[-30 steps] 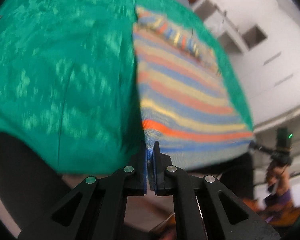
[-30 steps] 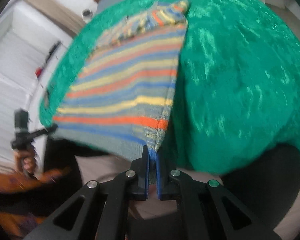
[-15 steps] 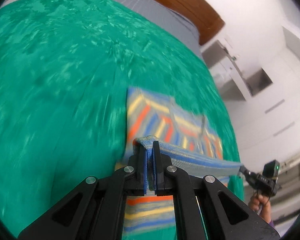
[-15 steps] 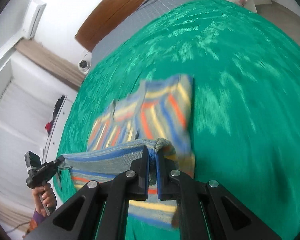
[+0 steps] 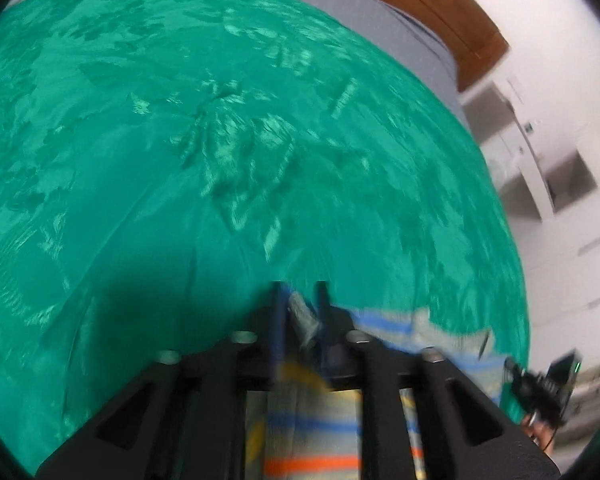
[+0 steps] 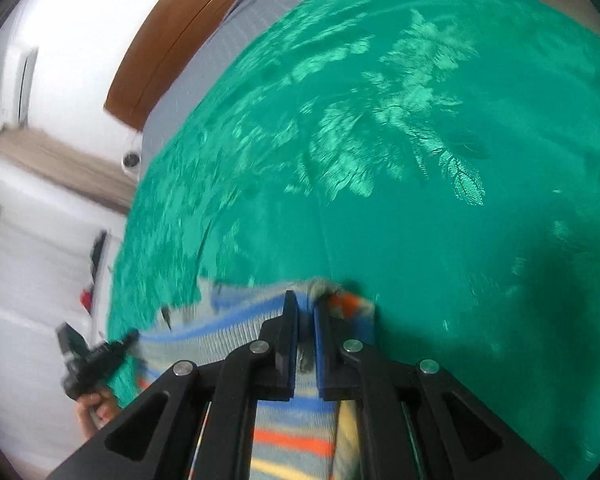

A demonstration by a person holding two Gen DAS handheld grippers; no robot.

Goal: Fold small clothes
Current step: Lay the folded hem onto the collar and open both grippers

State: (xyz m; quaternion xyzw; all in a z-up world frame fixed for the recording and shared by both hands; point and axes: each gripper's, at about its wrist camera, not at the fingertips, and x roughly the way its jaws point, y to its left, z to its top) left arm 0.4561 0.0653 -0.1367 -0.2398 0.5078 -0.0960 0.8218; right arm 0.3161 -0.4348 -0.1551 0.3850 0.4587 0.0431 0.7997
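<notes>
A small striped garment (image 5: pixel 312 436), blue, grey, yellow and orange, lies folded over on the green bedspread (image 5: pixel 180 160). My left gripper (image 5: pixel 300 312) holds one corner of its folded edge low over the cloth; its jaws stand a little apart around the fabric. My right gripper (image 6: pixel 306 312) is shut on the other corner of the striped garment (image 6: pixel 236 320). The folded edge stretches between the two grippers. Each gripper shows in the other's view, at the far end of the edge (image 5: pixel 536 388) (image 6: pixel 92 356).
The green bedspread (image 6: pixel 420 160) covers the bed. A brown wooden headboard (image 5: pixel 440 4) and a grey sheet strip (image 5: pixel 380 12) lie at the far end. White cabinets (image 5: pixel 560 184) stand beside the bed.
Both grippers carried the garment's lower edge up and forward over the rest of it, then lowered it toward the bedspread. The left jaws have parted slightly.
</notes>
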